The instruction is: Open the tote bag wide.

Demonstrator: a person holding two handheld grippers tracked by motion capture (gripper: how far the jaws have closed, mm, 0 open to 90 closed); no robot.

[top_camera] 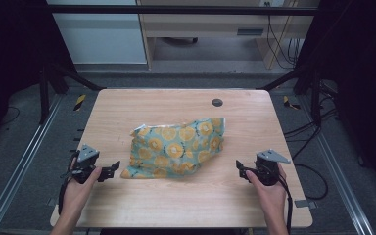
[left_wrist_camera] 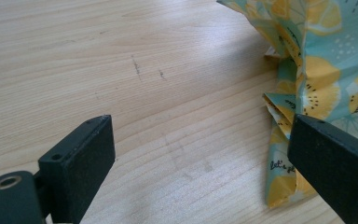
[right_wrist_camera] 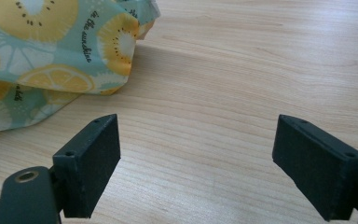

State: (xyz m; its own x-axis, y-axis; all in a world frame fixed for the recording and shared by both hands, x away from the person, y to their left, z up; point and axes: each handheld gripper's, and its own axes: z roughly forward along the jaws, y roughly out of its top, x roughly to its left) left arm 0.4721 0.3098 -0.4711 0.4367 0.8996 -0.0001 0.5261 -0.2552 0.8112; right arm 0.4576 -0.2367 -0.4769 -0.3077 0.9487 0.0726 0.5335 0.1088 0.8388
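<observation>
Two hand-held grippers flank a crumpled cloth (top_camera: 176, 147) printed with yellow citrus slices on a teal ground, lying near the middle of a light wooden table (top_camera: 186, 205). Seen from the high view, the left gripper (top_camera: 115, 169) sits at the cloth's near-left corner, its tips just beside the fabric edge, while the right gripper (top_camera: 239, 167) rests a little apart from the cloth's right side — bare wood lies between them. Both hands come in from the table's near edge.

Along the left gripper (left_wrist_camera: 200, 158) view, its jaws stand wide with nothing between them but tabletop; the cloth (left_wrist_camera: 317, 70) rises in folds behind the right-hand jaw, small script lettering visible on a lower fold. Along the right gripper (right_wrist_camera: 198, 163) view, the jaws are likewise spread wide over bare wood, the cloth (right_wrist_camera: 42, 60) bunched at the upper left, clear of both pads.

A small dark round fitting (top_camera: 217, 102) is set into the table's far side.
</observation>
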